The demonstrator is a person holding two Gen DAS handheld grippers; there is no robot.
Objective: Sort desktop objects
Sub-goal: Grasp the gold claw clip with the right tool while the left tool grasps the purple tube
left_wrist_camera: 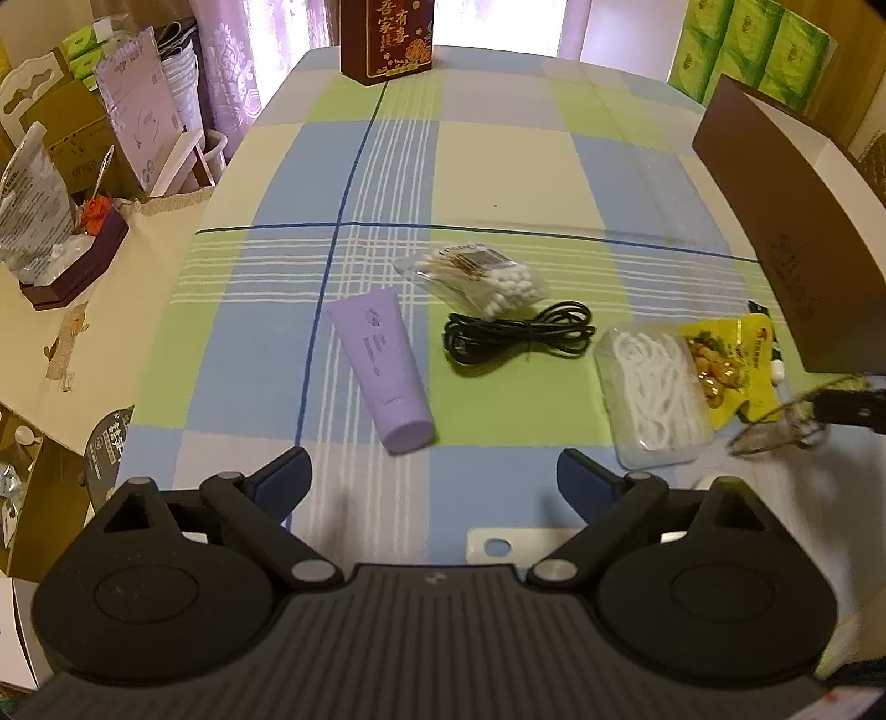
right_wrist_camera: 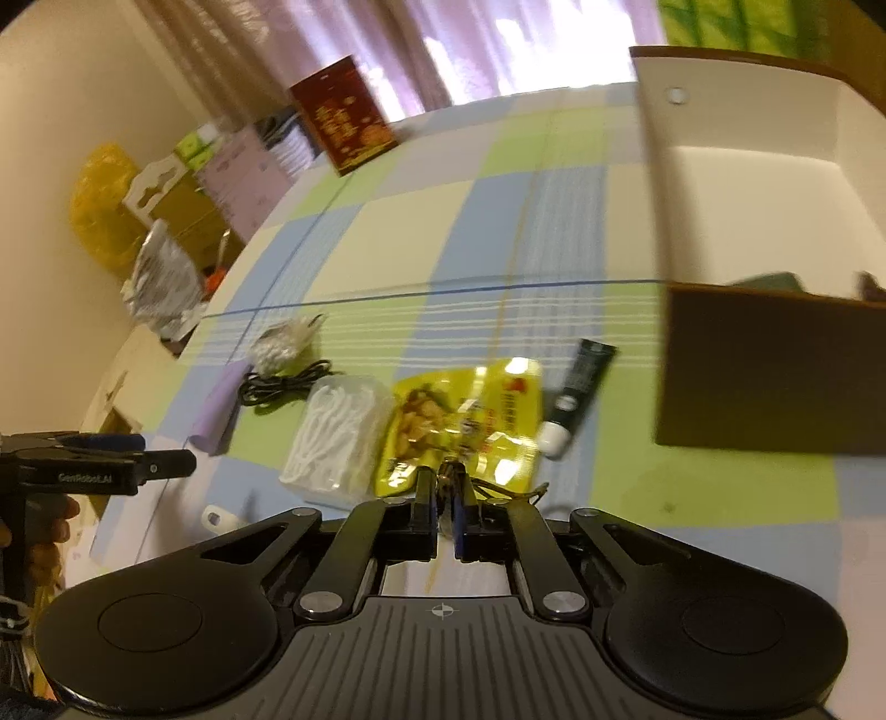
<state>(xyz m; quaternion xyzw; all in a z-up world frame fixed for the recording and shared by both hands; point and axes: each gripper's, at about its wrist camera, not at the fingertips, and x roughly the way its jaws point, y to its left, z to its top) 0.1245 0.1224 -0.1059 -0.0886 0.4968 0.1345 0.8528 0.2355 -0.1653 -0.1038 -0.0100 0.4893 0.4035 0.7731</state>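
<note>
Wire-thin glasses (left_wrist_camera: 775, 429) pinched in the near-closed right gripper (right_wrist_camera: 443, 483) beside the yellow snack packet (right_wrist_camera: 465, 421): lift gently, carry right over the brown box (right_wrist_camera: 764, 365) wall, leaving the wide-open, empty left gripper (left_wrist_camera: 432, 462) near the purple tube (left_wrist_camera: 382, 365).

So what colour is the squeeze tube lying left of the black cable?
Pale purple tube, clearest in the left wrist view.

1. Bare bench (left_wrist_camera: 498, 166) behind the object row, open up to the red box (left_wrist_camera: 386, 39) at the far edge.
2. Brown box (right_wrist_camera: 769, 371) walls off the right side; black tube (right_wrist_camera: 578, 387) lies just beside it.
3. Floss case (left_wrist_camera: 653, 387) and yellow snack pack (left_wrist_camera: 731, 360) touch, no gap.
4. Open lane between purple tube (left_wrist_camera: 387, 371) and black cable (left_wrist_camera: 515, 332).
</note>
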